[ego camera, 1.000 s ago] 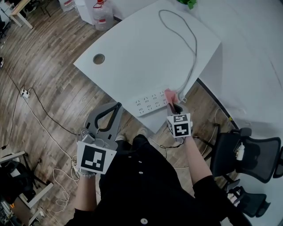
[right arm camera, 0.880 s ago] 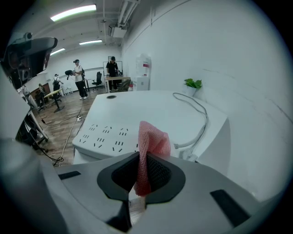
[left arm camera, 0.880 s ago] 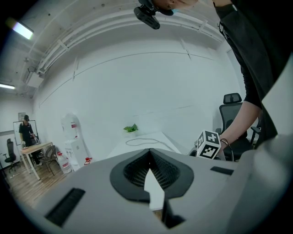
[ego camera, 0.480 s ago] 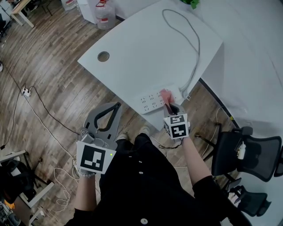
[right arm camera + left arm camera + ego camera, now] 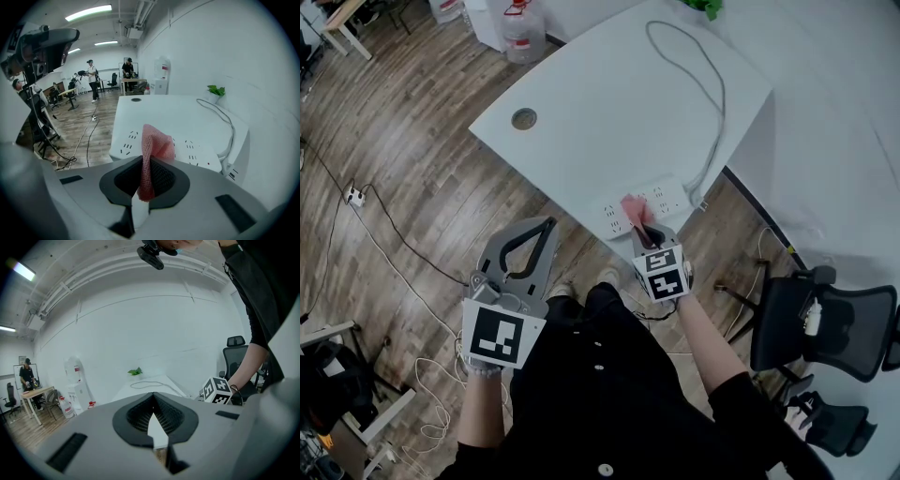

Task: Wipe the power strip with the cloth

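Note:
A white power strip [image 5: 643,206] lies at the near edge of the white desk [image 5: 609,103], its grey cord [image 5: 710,84] looping away toward the far side. My right gripper [image 5: 643,227] is shut on a pink mesh cloth [image 5: 634,209], which rests on the middle of the strip. In the right gripper view the cloth [image 5: 153,150] sticks up from between the jaws over the strip [image 5: 187,149]. My left gripper [image 5: 546,226] hangs shut and empty off the desk's near left, over the wooden floor; its jaws meet at the tips in the left gripper view [image 5: 153,401].
The desk has a round cable hole [image 5: 523,118]. A black office chair [image 5: 825,323] stands at the right. Cables and a small floor socket [image 5: 353,197] lie on the wooden floor at the left. A water bottle [image 5: 518,28] stands beyond the desk's far corner.
My right gripper has slid the pink cloth leftward along the power strip, from its right end to its middle. The left gripper has stayed put.

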Available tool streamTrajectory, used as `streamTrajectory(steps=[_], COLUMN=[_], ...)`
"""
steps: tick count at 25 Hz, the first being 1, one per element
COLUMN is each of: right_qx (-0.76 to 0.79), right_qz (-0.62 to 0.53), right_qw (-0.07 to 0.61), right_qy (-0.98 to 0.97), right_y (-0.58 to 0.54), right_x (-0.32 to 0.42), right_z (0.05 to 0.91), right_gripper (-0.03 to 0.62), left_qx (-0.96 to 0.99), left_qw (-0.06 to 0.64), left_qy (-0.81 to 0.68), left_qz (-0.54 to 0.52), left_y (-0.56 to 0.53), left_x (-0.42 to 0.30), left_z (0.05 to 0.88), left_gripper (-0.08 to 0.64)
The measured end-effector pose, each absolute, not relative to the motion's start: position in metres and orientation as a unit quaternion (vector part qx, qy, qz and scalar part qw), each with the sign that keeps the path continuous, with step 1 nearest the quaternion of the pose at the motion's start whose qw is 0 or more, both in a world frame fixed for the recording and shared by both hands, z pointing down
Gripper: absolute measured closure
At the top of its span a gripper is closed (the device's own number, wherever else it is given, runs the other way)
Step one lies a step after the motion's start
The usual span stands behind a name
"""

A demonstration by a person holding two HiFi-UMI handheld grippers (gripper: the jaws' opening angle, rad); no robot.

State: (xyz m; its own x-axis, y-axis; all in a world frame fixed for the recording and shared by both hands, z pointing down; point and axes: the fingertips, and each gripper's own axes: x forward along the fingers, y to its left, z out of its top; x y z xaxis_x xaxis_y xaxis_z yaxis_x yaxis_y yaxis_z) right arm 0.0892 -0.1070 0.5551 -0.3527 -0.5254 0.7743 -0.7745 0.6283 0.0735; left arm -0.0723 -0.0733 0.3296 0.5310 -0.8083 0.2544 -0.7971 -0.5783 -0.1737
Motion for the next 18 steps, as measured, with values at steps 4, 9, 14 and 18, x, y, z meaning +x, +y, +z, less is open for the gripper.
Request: streamTrajectory(steps=[4, 9, 14, 18], right_qx=[0.385, 0.366, 0.344, 0.329], right_qz=[0.155, 0.154, 0.143, 0.141], right_qw=[0.399, 0.397, 0.403, 0.404], right_qy=[-0.818, -0.828, -0.836, -0.842], right_y=[-0.098, -0.089, -0.083, -0.077], right_x=[0.068, 0.047, 0.029, 0.018], right_z=[0.552, 0.553, 0.552, 0.554], right_gripper=[0.538, 0.538, 0.538, 0.538], left_qx=[-0.875, -0.877, -0.878, -0.879], left_qw=[0.019, 0.018, 0.017, 0.016], left_qy=[0.457, 0.456, 0.454, 0.452], left_qz=[-0.155, -0.154, -0.153, -0.152], left_y=[-0.072, -0.07, -0.072, -0.074], left_x=[-0.075, -0.074, -0.075, -0.075], left_z=[0.329, 0.33, 0.331, 0.332], left_gripper=[0.546, 0.546, 0.546, 0.546])
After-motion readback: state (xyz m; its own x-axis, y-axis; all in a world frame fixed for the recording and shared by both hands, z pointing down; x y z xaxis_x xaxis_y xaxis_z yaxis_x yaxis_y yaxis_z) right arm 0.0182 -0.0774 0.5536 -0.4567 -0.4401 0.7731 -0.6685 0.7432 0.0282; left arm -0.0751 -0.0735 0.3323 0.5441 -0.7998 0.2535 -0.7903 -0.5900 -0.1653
